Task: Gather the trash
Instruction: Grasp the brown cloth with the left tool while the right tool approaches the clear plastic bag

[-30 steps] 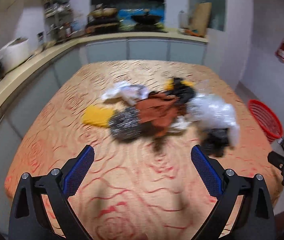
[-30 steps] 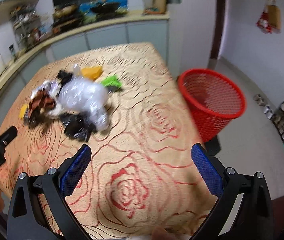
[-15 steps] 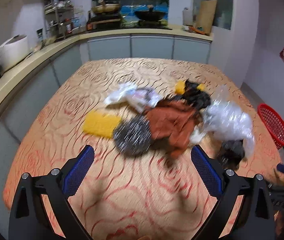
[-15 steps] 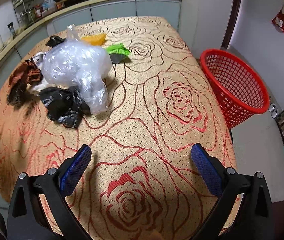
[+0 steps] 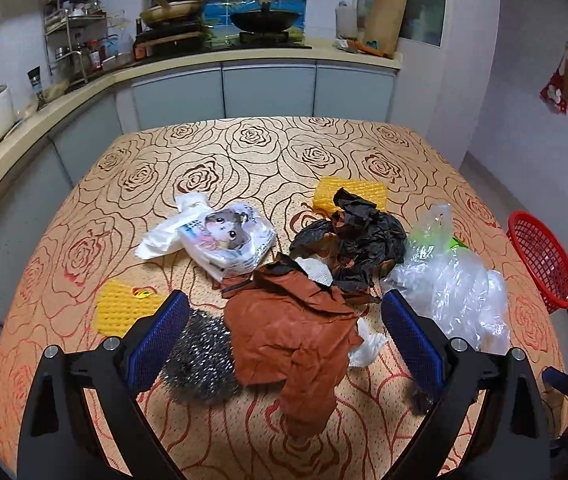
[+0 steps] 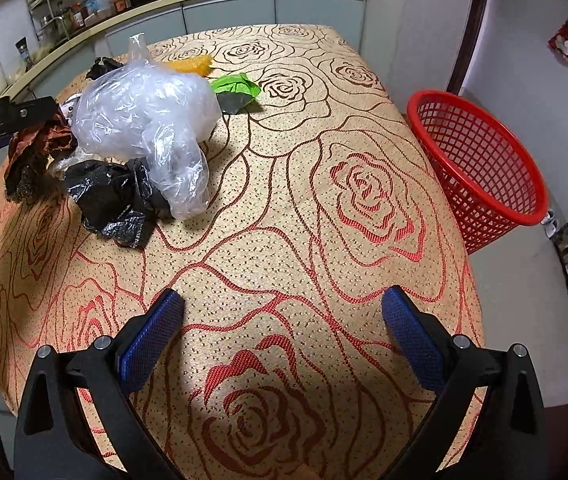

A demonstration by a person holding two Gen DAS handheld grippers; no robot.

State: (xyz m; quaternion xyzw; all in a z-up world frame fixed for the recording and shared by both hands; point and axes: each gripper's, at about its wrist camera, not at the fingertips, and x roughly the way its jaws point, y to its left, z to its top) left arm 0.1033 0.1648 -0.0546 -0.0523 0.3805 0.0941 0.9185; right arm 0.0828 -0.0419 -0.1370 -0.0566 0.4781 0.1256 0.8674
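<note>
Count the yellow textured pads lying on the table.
2. One yellow pad lies near the left gripper's left finger; the other yellow pad sits behind the black bag. More may hide under the pile.

Crumpled trash pile (image 5: pixel 307 280) on table, red basket (image 6: pixel 479 160) beside, upright

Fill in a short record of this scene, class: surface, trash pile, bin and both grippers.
surface: rose-patterned tablecloth
trash pile: brown paper, clear plastic bag, black bag, steel scourer
bin: red basket, on the floor beside the table
left hand-held gripper: open, over the brown paper
right hand-held gripper: open, over bare cloth
</note>
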